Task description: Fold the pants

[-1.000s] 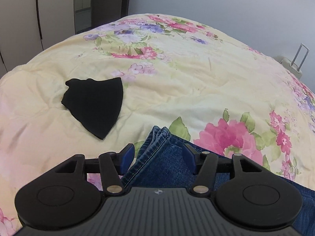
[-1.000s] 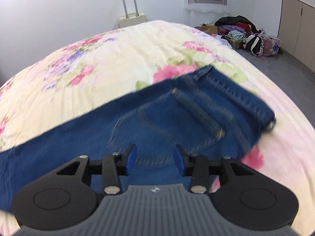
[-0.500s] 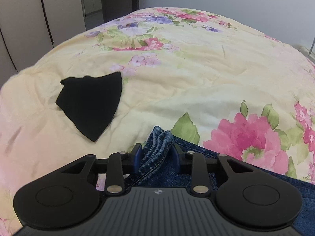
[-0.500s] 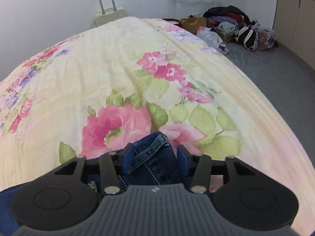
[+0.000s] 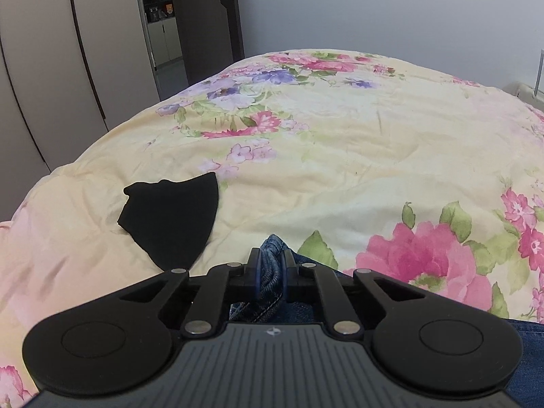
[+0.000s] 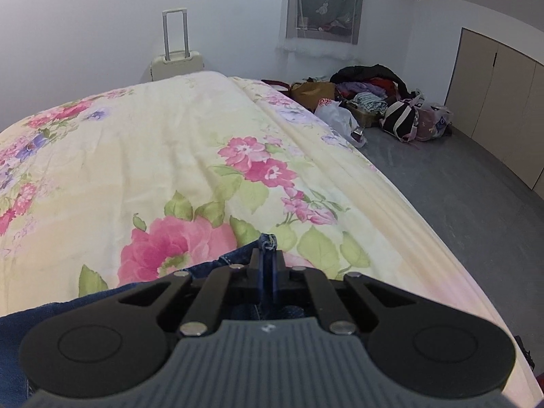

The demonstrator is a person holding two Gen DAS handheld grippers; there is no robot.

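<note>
Left wrist view shows me the pants, dark blue denim, lying on the floral bed at the near edge of my picture, with a bunched edge of the fabric pinched in the left hand-held gripper; its jaws stand nearly together, clenched on that thick roll of denim. From the right wrist view the pants spread leftward along the bottom of the frame, and the right hand-held gripper is likewise closed down tight on a thin seamed edge, only a sliver of cloth poking out past the tips. I judge both grips are set for lifting and carrying the fabric over into a fold. My worry is the right side: so little denim shows beyond the pads that a quick pull could slip it free, and the heavy cloth would drop and spoil the fold. Uneven lifting between my two hands could also skew the crease. A black cloth lies well apart to the left on the bed, and a suitcase stands by the far wall.
</note>
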